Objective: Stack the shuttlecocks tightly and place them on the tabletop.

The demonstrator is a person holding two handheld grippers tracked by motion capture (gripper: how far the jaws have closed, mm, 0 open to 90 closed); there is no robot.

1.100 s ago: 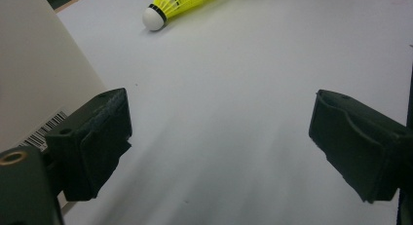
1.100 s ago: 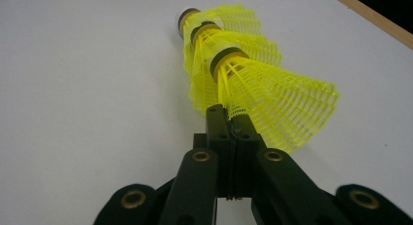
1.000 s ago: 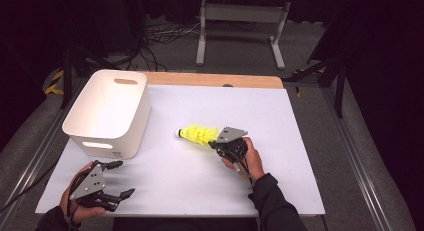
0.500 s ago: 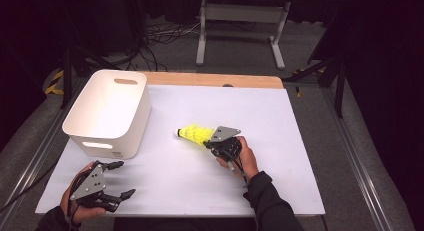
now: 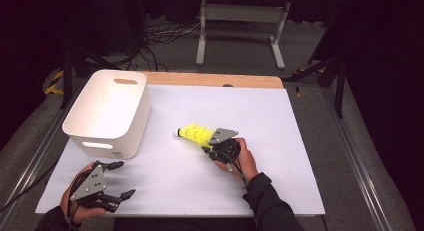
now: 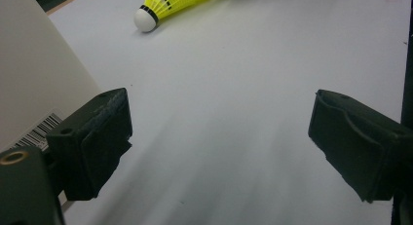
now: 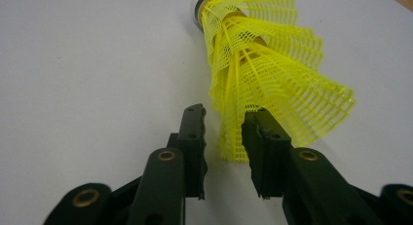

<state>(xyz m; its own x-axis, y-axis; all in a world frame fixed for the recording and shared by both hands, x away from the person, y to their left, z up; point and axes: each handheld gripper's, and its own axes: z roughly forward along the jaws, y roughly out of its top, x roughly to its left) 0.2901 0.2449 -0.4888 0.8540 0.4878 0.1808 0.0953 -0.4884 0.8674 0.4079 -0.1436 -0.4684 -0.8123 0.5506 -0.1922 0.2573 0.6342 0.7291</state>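
At the left of the high view, a white bin (image 5: 107, 113) with handle slots is seen standing at about ten o'clock on the white table sheet (image 5: 280, 141), its open top facing up. In the left gripper view, part of the bin's wall with a barcode label (image 6: 41, 130) is seen at nine o'clock, just beside the left-hand jaw.

The left gripper (image 5: 119, 180) is held in a hand (image 5: 77, 203) at about seven o'clock on the sheet, near the front edge and just in front of the bin. Its jaws are seen spread wide in its own view (image 6: 219, 147), with nothing but bare sheet between them.

A yellow shuttlecock (image 5: 194, 134) is seen lying on its side near the middle of the sheet, its white cork tip pointing toward nine o'clock, at the bin, and its mesh skirt toward three o'clock. It is well apart from the bin and from the left gripper; in the left gripper view it is seen at eleven o'clock (image 6: 168, 3).

The right gripper (image 5: 207, 148) is held in the right hand (image 5: 240, 158) just right of the shuttlecock. Its jaws have just been opening, and in the right gripper view (image 7: 224, 147) the skirt's edge (image 7: 268, 79) is seen hanging in the narrow gap between them. The right-hand jaw is touched by the mesh, but the skirt is not pinched.
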